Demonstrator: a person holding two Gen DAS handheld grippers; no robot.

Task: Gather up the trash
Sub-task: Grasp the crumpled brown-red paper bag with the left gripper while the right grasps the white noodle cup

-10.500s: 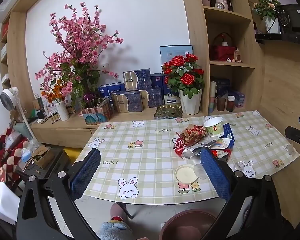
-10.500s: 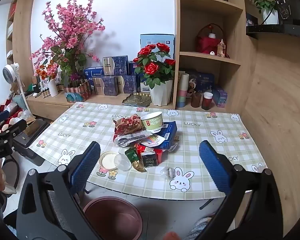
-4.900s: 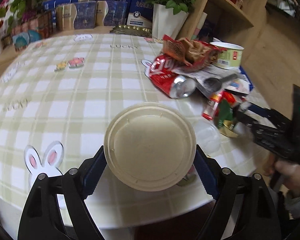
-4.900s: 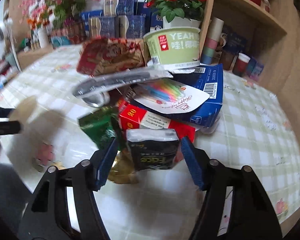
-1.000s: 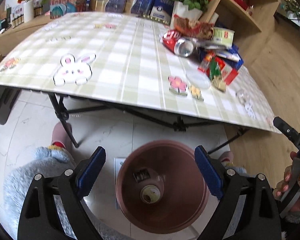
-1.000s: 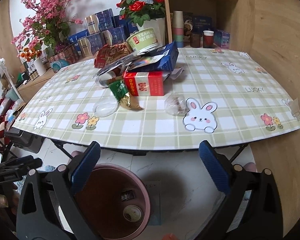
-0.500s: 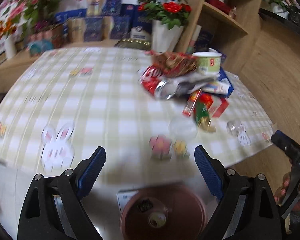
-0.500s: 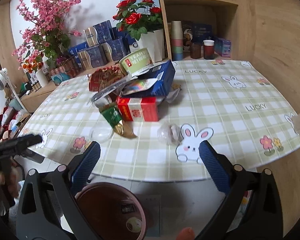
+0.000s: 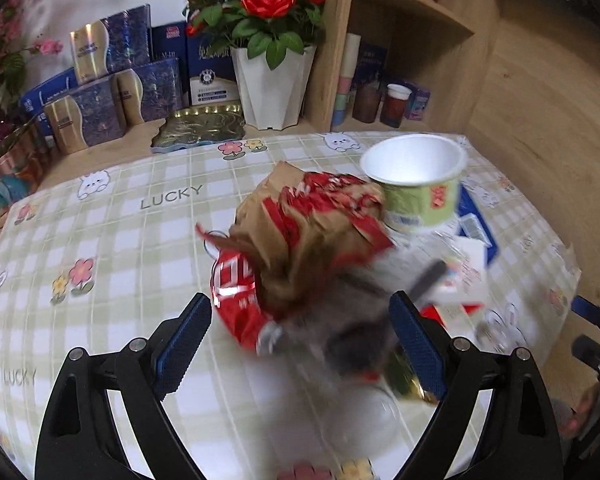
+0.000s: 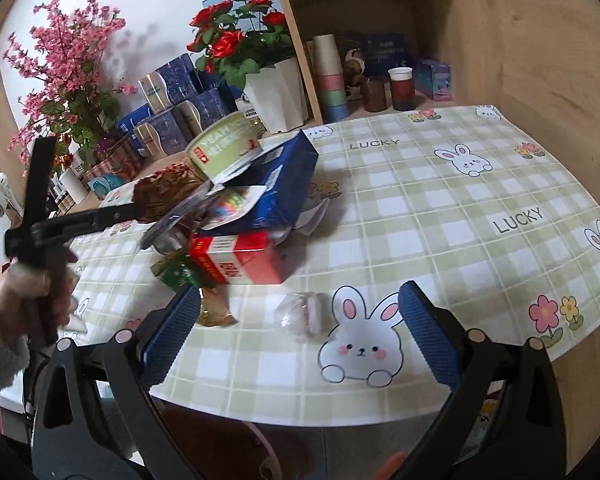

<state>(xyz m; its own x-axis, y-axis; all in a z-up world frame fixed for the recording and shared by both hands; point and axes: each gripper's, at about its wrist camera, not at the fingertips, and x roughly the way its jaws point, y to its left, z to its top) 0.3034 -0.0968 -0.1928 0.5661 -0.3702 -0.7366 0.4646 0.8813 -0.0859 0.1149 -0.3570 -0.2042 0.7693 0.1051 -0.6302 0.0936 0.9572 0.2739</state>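
A trash pile lies on the checked table [image 9: 100,240]. In the left wrist view my left gripper [image 9: 300,340] is open just above it. A red can [image 9: 236,296] and a blurred grey wrapper [image 9: 352,320] lie between and below its fingers. Behind them are a crumpled brown-and-red bag [image 9: 308,224] and a green paper cup [image 9: 416,184]. My right gripper [image 10: 300,332] is open near the front table edge, over a clear plastic wad [image 10: 300,316]. Beyond it lie a red box [image 10: 236,260], a green wrapper [image 10: 176,272], a gold wrapper [image 10: 214,312] and a blue box [image 10: 276,184].
A hand [image 10: 28,292] holds the left gripper's black handle [image 10: 40,232] at the left of the right wrist view. A white pot of red roses [image 9: 272,80], gift boxes [image 9: 100,112] and wooden shelves [image 9: 412,12] stand behind the table. A wooden wall [image 10: 540,40] runs along the right.
The left gripper has swung up from over the brown bin to the table and now hangs over the can and bag. The right gripper has closed in on the table's front edge.
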